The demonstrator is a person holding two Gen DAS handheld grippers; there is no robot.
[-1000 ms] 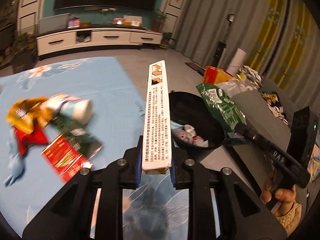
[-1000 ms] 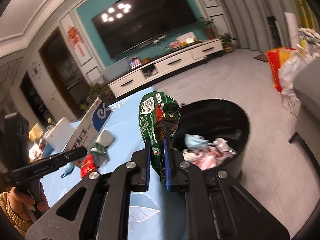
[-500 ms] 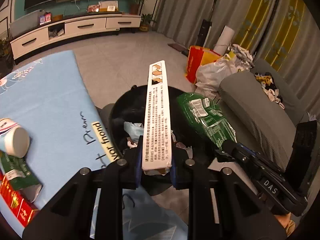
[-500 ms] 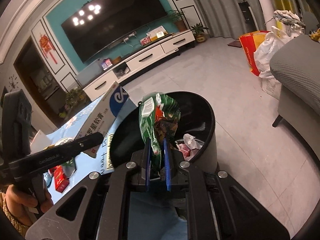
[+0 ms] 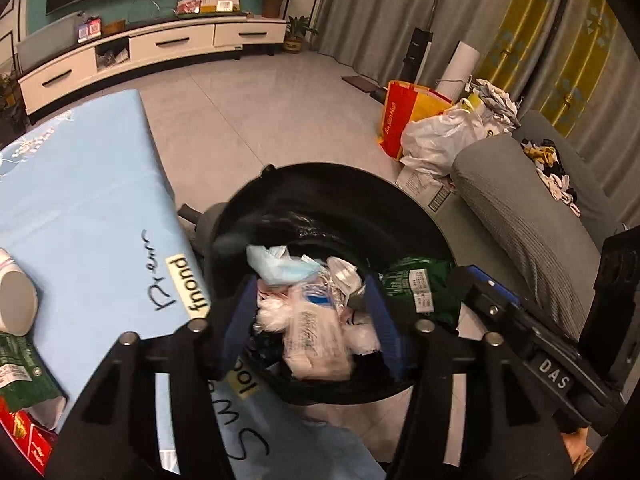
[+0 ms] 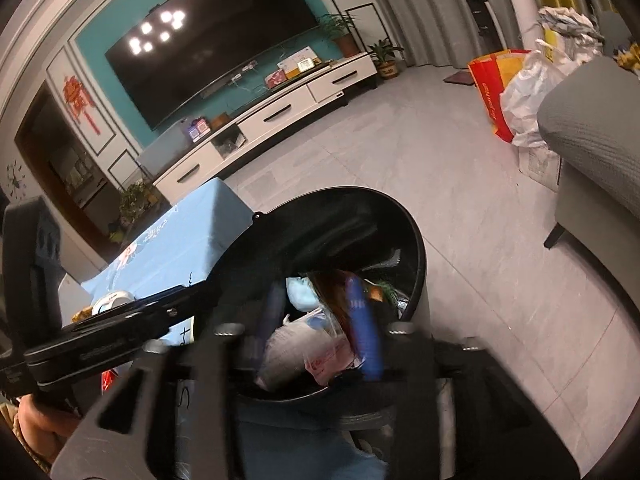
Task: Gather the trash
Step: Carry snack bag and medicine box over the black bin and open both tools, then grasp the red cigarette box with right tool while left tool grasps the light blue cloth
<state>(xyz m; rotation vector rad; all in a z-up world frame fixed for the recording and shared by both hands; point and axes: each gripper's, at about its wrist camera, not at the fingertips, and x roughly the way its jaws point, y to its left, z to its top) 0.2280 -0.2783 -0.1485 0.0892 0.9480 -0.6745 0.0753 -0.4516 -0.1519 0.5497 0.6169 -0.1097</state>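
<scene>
Bottom of the left wrist view, the left gripper (image 5: 308, 320) shows matte black angular arms with triangular cut-outs, round silver screw heads and blue-padded fingers (image 5: 236, 320); at lower right the right gripper (image 5: 532, 340) runs in as a black bar with a blue strip, silver screws and white "DAS" lettering. In the right wrist view, the same black frame, blurred, carries a blue finger pad (image 6: 364, 332), and bare skin with a knitted tan cuff peeks in at lower left.
</scene>
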